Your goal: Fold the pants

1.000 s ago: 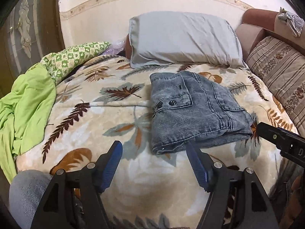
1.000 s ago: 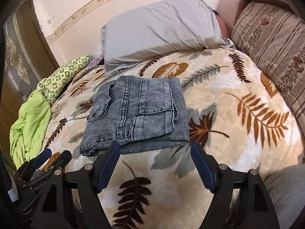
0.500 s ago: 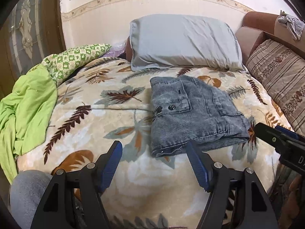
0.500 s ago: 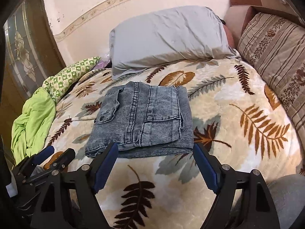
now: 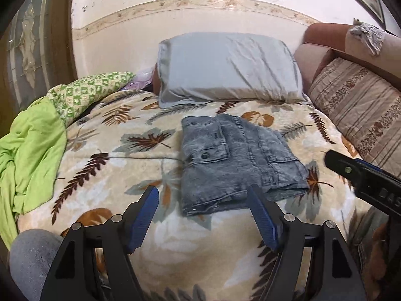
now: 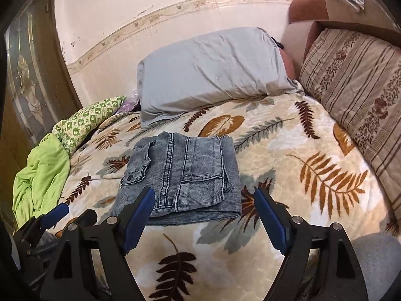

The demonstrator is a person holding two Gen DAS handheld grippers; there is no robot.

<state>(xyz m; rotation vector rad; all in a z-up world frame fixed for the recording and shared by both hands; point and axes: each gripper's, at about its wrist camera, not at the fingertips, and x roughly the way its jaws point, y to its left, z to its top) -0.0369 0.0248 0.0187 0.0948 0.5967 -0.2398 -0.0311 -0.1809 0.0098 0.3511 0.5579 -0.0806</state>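
Observation:
The grey-blue denim pants [image 5: 235, 160] lie folded into a compact rectangle on the leaf-patterned blanket [image 5: 117, 175], also in the right wrist view [image 6: 185, 175]. My left gripper [image 5: 204, 210] is open and empty, held just short of the pants' near edge. My right gripper [image 6: 204, 213] is open and empty, just short of the same edge further right. The right gripper's tip [image 5: 361, 175] shows at the right of the left wrist view. The left gripper's tip [image 6: 54, 215] shows at the lower left of the right wrist view.
A grey pillow [image 5: 225, 67] leans on the wall behind the pants. A striped cushion [image 5: 361, 107] and brown sofa arm stand at right. Green cloth [image 5: 27, 150] and a green patterned pillow [image 5: 85, 95] lie at left. My knees [image 5: 32, 258] are at the blanket's near edge.
Both grippers have drawn back and up from the folded pants, so the pants sit further off and more wall shows. The pants have not moved.

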